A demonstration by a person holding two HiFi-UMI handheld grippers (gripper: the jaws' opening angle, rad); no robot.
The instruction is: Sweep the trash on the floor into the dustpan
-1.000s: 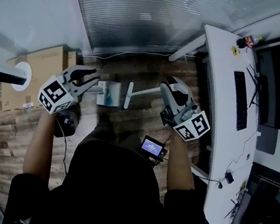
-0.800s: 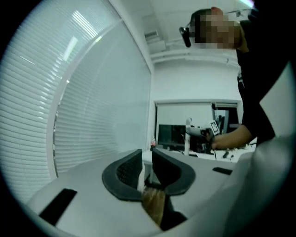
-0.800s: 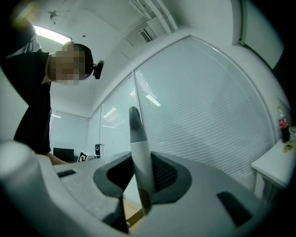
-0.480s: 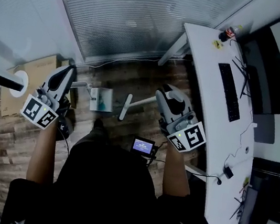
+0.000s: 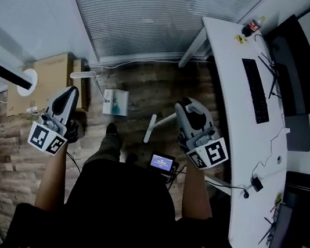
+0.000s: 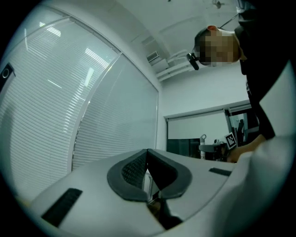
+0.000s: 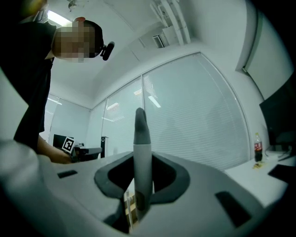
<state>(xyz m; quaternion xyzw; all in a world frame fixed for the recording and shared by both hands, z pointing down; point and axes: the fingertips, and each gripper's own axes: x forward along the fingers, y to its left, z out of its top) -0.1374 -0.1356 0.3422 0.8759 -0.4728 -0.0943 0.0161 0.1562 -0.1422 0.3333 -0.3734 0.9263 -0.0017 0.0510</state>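
Jaws of my left gripper (image 5: 69, 92) together, empty; right gripper (image 5: 185, 107) clamped on broom handle (image 7: 141, 152). Dustpan (image 5: 115, 102) sits unheld on floor (image 5: 149, 87). I judge: open left, grip dustpan squarely first.

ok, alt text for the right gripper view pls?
The right tool is shut on an upright grey handle whose darker tip rises above the jaws. Behind are window blinds; a bottle stands on a white desk at right, and a person in black leans in at left.
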